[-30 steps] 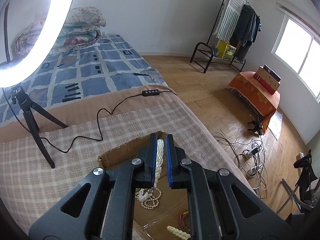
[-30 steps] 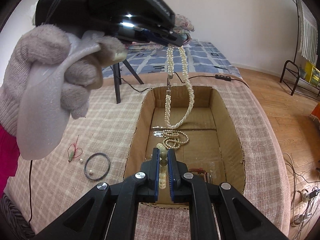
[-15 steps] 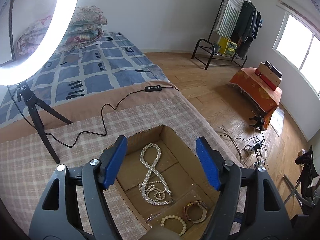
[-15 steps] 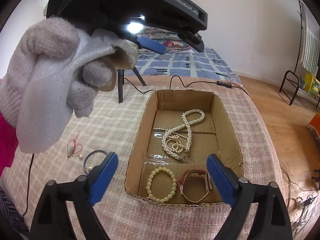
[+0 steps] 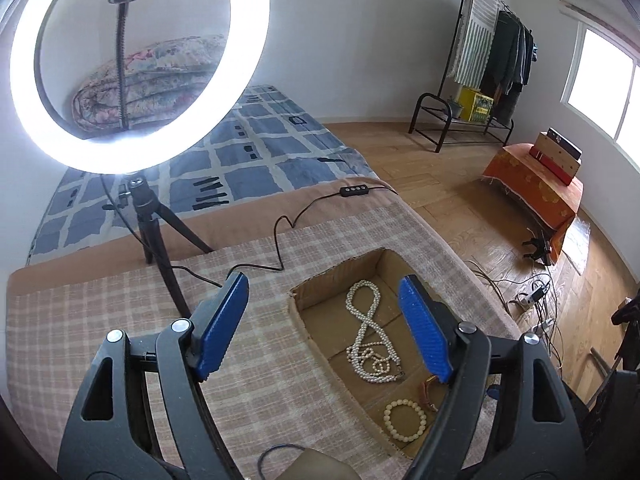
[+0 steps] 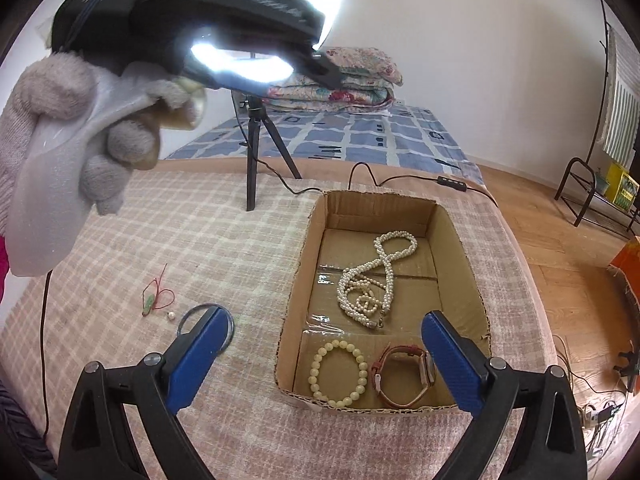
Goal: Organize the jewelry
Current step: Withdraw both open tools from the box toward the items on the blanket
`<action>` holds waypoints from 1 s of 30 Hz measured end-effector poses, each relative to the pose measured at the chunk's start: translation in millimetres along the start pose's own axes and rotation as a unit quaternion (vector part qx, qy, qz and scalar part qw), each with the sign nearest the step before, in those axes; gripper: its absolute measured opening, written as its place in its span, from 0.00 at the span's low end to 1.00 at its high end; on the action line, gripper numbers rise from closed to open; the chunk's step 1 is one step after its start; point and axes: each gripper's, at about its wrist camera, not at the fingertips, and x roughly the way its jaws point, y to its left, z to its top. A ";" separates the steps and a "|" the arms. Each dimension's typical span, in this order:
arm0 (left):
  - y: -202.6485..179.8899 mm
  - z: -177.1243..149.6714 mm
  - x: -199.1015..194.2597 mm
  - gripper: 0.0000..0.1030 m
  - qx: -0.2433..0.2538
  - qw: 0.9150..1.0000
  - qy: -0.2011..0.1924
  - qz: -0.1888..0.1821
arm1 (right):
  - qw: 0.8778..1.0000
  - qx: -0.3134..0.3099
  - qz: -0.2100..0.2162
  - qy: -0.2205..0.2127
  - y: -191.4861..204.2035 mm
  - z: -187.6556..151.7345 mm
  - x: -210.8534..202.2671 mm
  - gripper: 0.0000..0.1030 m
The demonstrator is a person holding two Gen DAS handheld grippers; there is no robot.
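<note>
A cardboard box (image 6: 460, 248) (image 5: 332, 280) sits on the plaid cover. In it lie a long pearl necklace (image 6: 376, 280) (image 5: 366, 332), a cream bead bracelet (image 6: 338, 374) (image 5: 404, 420) and a red-strap watch (image 6: 400, 380). My left gripper (image 5: 324, 326) is open and empty above the box's left side; in the right wrist view it is held high at upper left in a gloved hand. My right gripper (image 6: 324, 360) is open and empty above the box's near edge. A dark bangle (image 6: 206, 320), a loose pearl (image 6: 171, 315) and a red-string charm (image 6: 154, 298) lie left of the box.
A lit ring light (image 5: 136, 68) on a tripod (image 5: 160, 232) stands behind the box, its cable (image 5: 288, 232) trailing over the cover. The bed's edge drops to a wood floor (image 5: 480, 216) on the right, with cables and a clothes rack (image 5: 480, 80).
Both grippers opened: the left released the pearl necklace into the box, the right released the bead bracelet. Both then drew back and up; the left swung leftward.
</note>
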 end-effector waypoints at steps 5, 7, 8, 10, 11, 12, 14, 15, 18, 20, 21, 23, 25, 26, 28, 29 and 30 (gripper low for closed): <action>21.3 -16.0 -24.3 0.77 0.002 1.000 -0.005 0.009 | 1.000 -0.005 0.013 -0.004 10.9 2.3 -6.0 0.96; 30.5 -23.1 -33.7 0.77 0.002 1.000 -0.005 0.011 | 1.000 -0.010 0.019 -0.004 17.3 2.5 -8.6 0.94; 35.1 -27.4 -39.5 0.77 0.004 1.000 -0.005 0.013 | 1.000 -0.011 0.021 -0.004 19.4 2.8 -9.1 0.92; 43.1 -37.5 -50.5 0.77 0.010 1.000 -0.007 0.021 | 1.000 -0.014 0.028 -0.002 25.9 3.5 -10.1 0.88; 46.5 -41.8 -54.6 0.77 0.011 1.000 -0.007 0.025 | 0.999 -0.014 0.031 -0.002 28.6 3.9 -10.7 0.85; 50.3 -47.3 -59.1 0.77 0.011 1.000 -0.006 0.028 | 0.999 -0.014 0.035 -0.001 31.4 4.3 -11.0 0.83; 59.6 -58.1 -67.3 0.77 0.008 0.999 -0.001 0.031 | 0.999 -0.012 0.042 0.003 36.2 4.7 -10.8 0.77; 64.8 -63.0 -71.9 0.77 0.003 0.999 0.000 0.033 | 0.999 -0.008 0.048 0.008 38.4 4.6 -9.4 0.73; 82.9 -81.4 -85.1 0.77 -0.020 0.999 0.006 0.028 | 0.998 0.000 0.063 0.023 43.9 2.5 -5.1 0.63; 93.6 -95.0 -92.0 0.77 -0.035 0.999 0.012 0.026 | 0.997 0.004 0.071 0.035 48.7 0.9 -1.5 0.55; 98.6 -102.5 -94.8 0.77 -0.042 0.999 0.016 0.024 | 0.996 0.006 0.075 0.040 50.9 0.7 -0.3 0.53; 104.3 -115.1 -98.6 0.76 -0.048 0.998 0.025 0.021 | 0.995 0.012 0.086 0.050 55.8 0.4 3.3 0.50; 108.5 -126.2 -101.3 0.72 -0.050 0.998 0.031 0.025 | 0.994 0.018 0.093 0.058 59.8 -0.8 7.4 0.43; 111.2 -132.6 -102.6 0.71 -0.052 0.998 0.036 0.025 | 0.993 0.024 0.095 0.063 61.5 -1.6 10.4 0.41; 115.7 -142.3 -103.0 0.68 -0.058 0.997 0.044 0.022 | 0.992 0.038 0.099 0.071 63.2 -4.7 16.3 0.40; 118.0 -146.6 -102.7 0.63 -0.060 0.997 0.049 0.021 | 0.991 0.048 0.103 0.077 63.3 -6.4 19.7 0.38; 119.9 -150.0 -101.8 0.61 -0.063 0.996 0.053 0.021 | 0.989 0.057 0.109 0.082 63.5 -8.1 22.9 0.35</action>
